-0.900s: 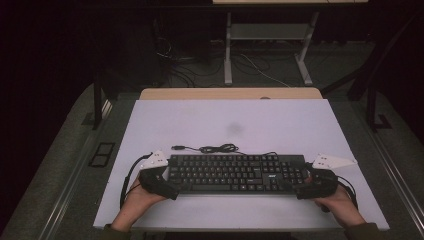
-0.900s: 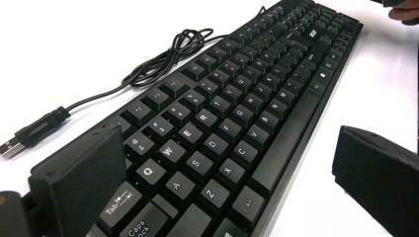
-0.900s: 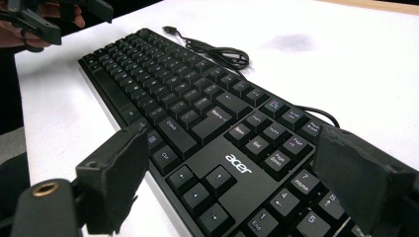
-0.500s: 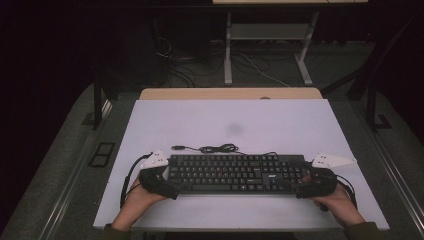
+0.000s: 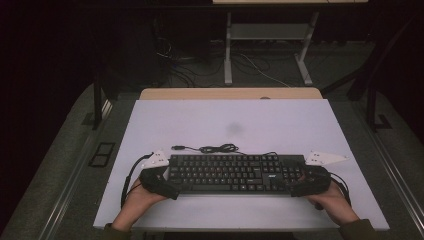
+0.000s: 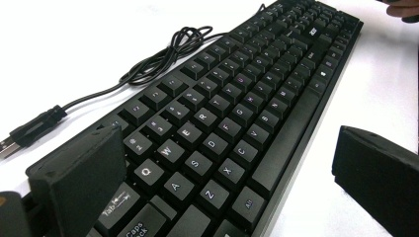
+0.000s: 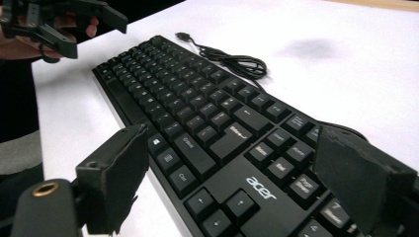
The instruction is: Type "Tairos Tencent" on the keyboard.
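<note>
A black Acer keyboard (image 5: 235, 172) lies across the near part of the white table (image 5: 230, 120), its cable (image 5: 210, 148) coiled just behind it. My left gripper (image 5: 167, 181) is open at the keyboard's left end. In the left gripper view the keyboard (image 6: 222, 113) runs between the jaws of that gripper (image 6: 230, 136): one jaw stands by the Tab key and the other stands clear of the front edge. My right gripper (image 5: 299, 181) is open at the right end, where its jaws (image 7: 231, 133) straddle the keyboard (image 7: 207, 113) near the arrow keys.
The USB plug (image 6: 29, 131) lies loose on the table behind the left end. A faint grey smudge (image 5: 233, 127) marks the table's middle. A wooden strip (image 5: 230, 93) borders the far edge, with a metal desk frame (image 5: 265, 45) and floor cables beyond.
The right gripper has edged slightly left, closer over the keyboard's right end. The keyboard and the left gripper have hardly moved.
</note>
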{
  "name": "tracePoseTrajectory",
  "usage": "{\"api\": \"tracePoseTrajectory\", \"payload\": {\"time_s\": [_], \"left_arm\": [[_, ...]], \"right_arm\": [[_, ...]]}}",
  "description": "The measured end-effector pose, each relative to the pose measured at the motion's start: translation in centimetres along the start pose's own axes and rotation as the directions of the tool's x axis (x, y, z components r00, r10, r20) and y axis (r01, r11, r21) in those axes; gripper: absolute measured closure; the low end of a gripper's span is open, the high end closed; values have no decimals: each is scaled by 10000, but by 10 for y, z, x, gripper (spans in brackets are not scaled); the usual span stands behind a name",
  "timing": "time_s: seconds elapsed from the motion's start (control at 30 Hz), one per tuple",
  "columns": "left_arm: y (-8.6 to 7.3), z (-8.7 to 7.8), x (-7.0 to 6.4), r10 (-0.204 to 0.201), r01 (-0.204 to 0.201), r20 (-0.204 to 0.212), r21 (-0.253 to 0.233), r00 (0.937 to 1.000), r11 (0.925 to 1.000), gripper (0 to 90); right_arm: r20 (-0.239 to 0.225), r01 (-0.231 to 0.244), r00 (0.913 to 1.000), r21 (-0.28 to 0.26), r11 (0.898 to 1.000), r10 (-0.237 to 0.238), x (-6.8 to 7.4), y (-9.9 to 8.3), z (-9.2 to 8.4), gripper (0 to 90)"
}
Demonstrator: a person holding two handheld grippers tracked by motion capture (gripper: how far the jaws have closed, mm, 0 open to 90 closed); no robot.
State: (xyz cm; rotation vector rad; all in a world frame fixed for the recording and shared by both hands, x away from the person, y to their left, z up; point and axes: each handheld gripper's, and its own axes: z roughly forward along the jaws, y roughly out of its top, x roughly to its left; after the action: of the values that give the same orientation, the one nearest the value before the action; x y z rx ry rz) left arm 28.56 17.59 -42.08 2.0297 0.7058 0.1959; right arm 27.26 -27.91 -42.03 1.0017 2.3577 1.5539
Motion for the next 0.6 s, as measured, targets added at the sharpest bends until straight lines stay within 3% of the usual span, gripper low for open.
{"api": "tracePoseTrajectory", "payload": {"time_s": [0.3,0.6], "left_arm": [[1,2,1,-37,37,64,-22,10000,10000,0],[1,4,0,-12,11,135,20,9999,10000,0]], "right_arm": [[-136,-63,9999,-112,9999,62,4,6,5,135],[-280,105,9996,99,9999,-102,9,14,17,114]]}}
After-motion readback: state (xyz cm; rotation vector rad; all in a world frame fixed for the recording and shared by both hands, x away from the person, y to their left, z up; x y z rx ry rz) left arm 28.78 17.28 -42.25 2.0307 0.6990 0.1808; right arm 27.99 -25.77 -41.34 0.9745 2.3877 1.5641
